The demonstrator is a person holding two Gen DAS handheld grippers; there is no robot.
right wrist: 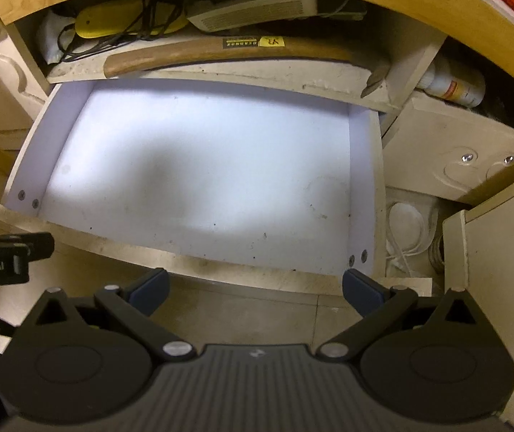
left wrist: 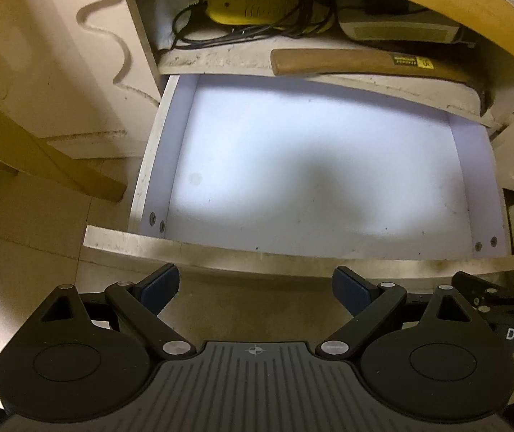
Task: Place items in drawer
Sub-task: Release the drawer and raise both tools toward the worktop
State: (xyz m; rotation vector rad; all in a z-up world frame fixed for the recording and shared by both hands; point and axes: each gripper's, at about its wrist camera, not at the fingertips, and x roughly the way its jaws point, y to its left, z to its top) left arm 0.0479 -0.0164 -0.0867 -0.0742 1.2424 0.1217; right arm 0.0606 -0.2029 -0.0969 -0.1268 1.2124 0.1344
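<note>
A white drawer [left wrist: 156, 133] is pulled out below a shelf, and its floor is bare; it also shows in the right wrist view [right wrist: 364, 165]. On the shelf above lies a hammer with a wooden handle [left wrist: 346, 63] [right wrist: 199, 55]. My left gripper [left wrist: 255, 289] is open and empty, just in front of the drawer's front panel [left wrist: 221, 255]. My right gripper [right wrist: 255, 289] is open and empty, in front of the drawer's right half. The right gripper shows at the right edge of the left wrist view [left wrist: 501, 295].
The shelf holds a yellow device with black cables [left wrist: 246, 3] [right wrist: 113, 23] and a grey box with vents [left wrist: 400, 28] [right wrist: 253, 9]. A white bottle [right wrist: 451, 86] lies in the cubby to the right. A wooden leg [left wrist: 41, 151] slants at left. White cable [right wrist: 408, 230] lies beside the drawer.
</note>
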